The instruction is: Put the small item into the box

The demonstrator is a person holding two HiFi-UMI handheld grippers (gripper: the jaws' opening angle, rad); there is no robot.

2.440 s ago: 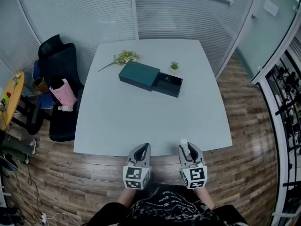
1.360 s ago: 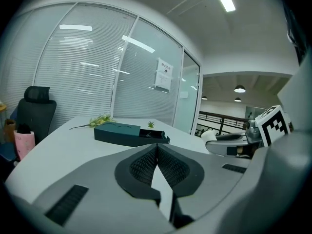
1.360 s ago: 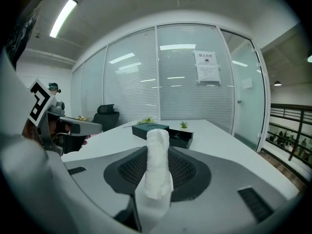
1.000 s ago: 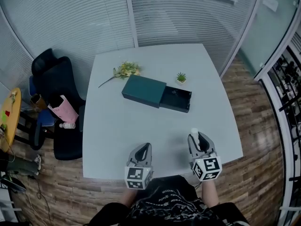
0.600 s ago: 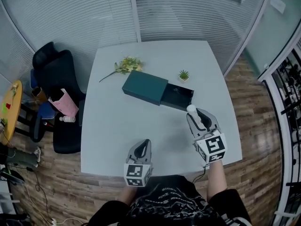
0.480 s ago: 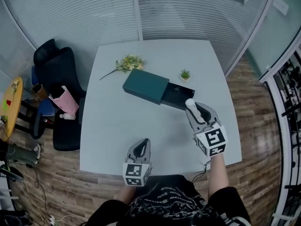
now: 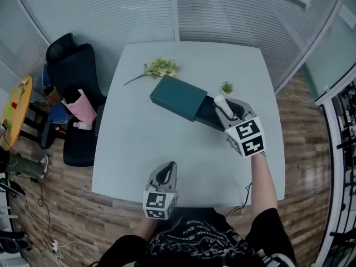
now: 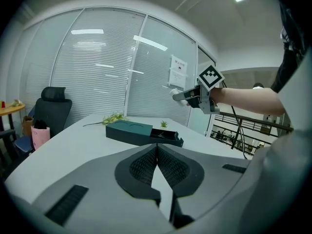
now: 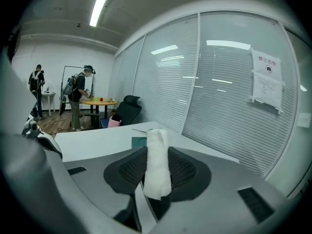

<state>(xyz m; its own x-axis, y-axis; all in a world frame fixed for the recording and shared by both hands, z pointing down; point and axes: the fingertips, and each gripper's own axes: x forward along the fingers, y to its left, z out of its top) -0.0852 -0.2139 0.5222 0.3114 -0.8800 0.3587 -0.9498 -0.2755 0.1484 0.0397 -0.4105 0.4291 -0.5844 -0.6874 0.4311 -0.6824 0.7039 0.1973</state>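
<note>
Change: right gripper is now hanging over the pulled-out drawer of the dark green box, having come forward from the near table edge a second ago, with its wrist rolling on the way. The left gripper is staying at that near edge.
Meaning for task: the carry is looking nearly complete. In my judgement, lowering and releasing are still outstanding.
Small item: the white roll is standing upright between the right fingers. It is pinched along its lower part, with its top standing clear above them, and is not yet in the drawer.
Right jaws: holding partly apart, pressing on the roll from both sides.
Left jaws: meeting, with nothing between them.
Item against box: in the head view the roll's tip is overlapping the drawer's right part. Its height above the drawer cannot be told.
Risk: an early release is likely to be dropping the roll onto the table beside the drawer.
</note>
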